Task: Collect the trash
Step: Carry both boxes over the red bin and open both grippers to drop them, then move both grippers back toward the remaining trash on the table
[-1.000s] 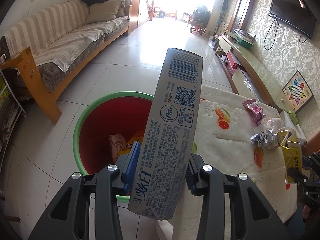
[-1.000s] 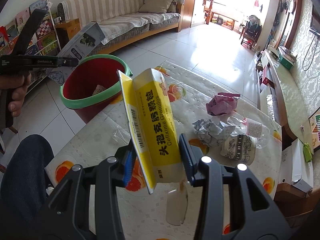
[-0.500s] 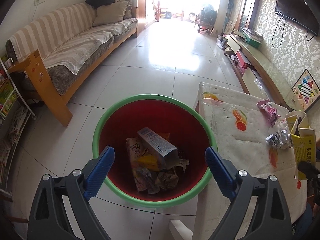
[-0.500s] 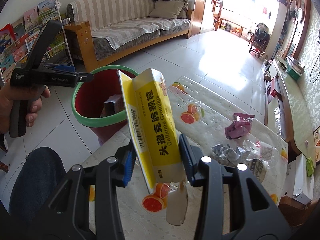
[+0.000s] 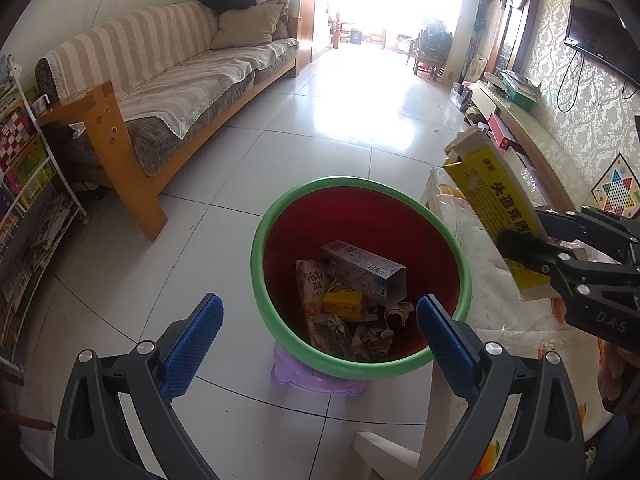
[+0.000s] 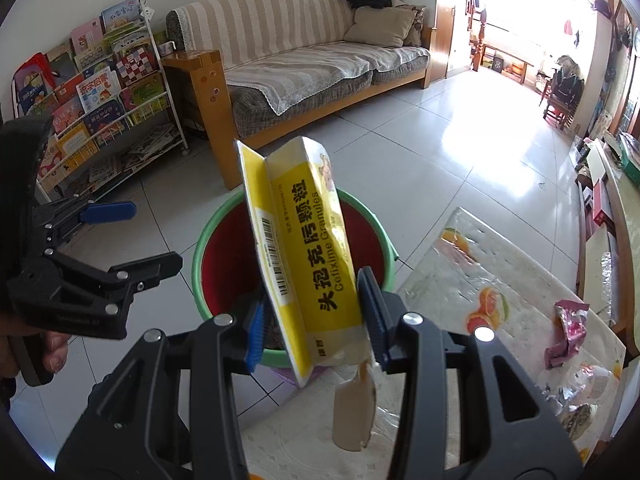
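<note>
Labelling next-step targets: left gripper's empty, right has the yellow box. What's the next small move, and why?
Probably carry the right gripper a little further over the red bin before opening. It is shut on the yellow box, which hangs near the rim, not yet over the middle. The left gripper is open and empty.

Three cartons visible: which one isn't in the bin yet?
The yellow Cefixime carton, clamped in the right gripper. The grey toothpaste carton and Pocky carton already lie inside the bin.

both cams ride a hand-held gripper and tilt down from close range, the left one straight over the red bin [image 5: 360, 272], the right one from the counter [image 6: 500, 320] side, sharing bin, sofa [image 5: 180, 92] and tiled floor [image 6: 460, 152].
</note>
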The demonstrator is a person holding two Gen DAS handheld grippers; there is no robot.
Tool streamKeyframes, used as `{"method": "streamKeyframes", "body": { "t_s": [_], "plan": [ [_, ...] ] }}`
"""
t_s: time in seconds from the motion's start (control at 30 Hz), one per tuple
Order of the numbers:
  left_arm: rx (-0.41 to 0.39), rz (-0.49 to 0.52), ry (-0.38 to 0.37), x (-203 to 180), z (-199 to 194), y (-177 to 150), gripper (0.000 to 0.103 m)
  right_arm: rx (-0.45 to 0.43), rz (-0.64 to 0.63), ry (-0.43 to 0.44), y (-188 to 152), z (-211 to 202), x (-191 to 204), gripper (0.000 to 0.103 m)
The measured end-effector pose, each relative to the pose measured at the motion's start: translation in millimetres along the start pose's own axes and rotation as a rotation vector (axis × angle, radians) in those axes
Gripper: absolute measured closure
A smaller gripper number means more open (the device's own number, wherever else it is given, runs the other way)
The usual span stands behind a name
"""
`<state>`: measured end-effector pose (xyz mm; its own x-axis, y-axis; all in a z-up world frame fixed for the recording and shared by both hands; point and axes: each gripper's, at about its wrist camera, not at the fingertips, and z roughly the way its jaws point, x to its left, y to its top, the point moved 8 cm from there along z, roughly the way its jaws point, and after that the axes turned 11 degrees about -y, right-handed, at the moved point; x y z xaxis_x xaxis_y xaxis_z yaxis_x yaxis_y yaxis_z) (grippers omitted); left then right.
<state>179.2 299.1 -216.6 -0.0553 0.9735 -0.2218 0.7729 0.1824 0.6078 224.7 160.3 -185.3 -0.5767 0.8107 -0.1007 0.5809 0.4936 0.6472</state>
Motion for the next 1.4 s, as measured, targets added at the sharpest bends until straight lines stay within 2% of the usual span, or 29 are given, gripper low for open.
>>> {"method": "streamKeyframes", "body": {
  "t_s": [0.4, 0.5, 0.57, 0.73, 0.8, 0.93, 1.03, 1.2, 1.4],
  "plan": [
    [0.0, -0.056, 0.002, 32, -15, -23, 0.01, 0.08, -0.051, 0.008, 4, 54, 43, 0.058],
    [-0.002, -0.063, 0.007, 35, -15, -24, 0.01, 0.101, -0.059, 0.013, 4, 59, 51, 0.049],
    [-0.005, -0.061, 0.015, 34, -15, -24, 0.01, 0.091, -0.058, 0.011, 6, 58, 52, 0.035],
    [0.001, -0.052, -0.005, 24, -11, -26, 0.01, 0.063, -0.049, 0.006, 9, 47, 48, 0.027],
    [0.001, -0.043, -0.012, 18, -11, -25, 0.01, 0.053, -0.051, -0.006, 9, 41, 43, 0.027],
    [-0.006, -0.028, -0.017, 8, -12, -19, 0.01, 0.012, -0.037, -0.039, 10, 20, 27, 0.012],
    [-0.011, -0.015, -0.022, -4, -13, -15, 0.01, -0.021, -0.027, -0.076, 5, 1, 9, 0.005],
    [-0.006, 0.03, -0.044, -38, -8, -11, 0.008, -0.018, 0.0, -0.123, -19, -21, -22, 0.005],
    [0.022, 0.113, -0.1, -103, 8, -13, 0.008, 0.0, 0.079, -0.158, -63, -42, -65, 0.005]
  ]
}}
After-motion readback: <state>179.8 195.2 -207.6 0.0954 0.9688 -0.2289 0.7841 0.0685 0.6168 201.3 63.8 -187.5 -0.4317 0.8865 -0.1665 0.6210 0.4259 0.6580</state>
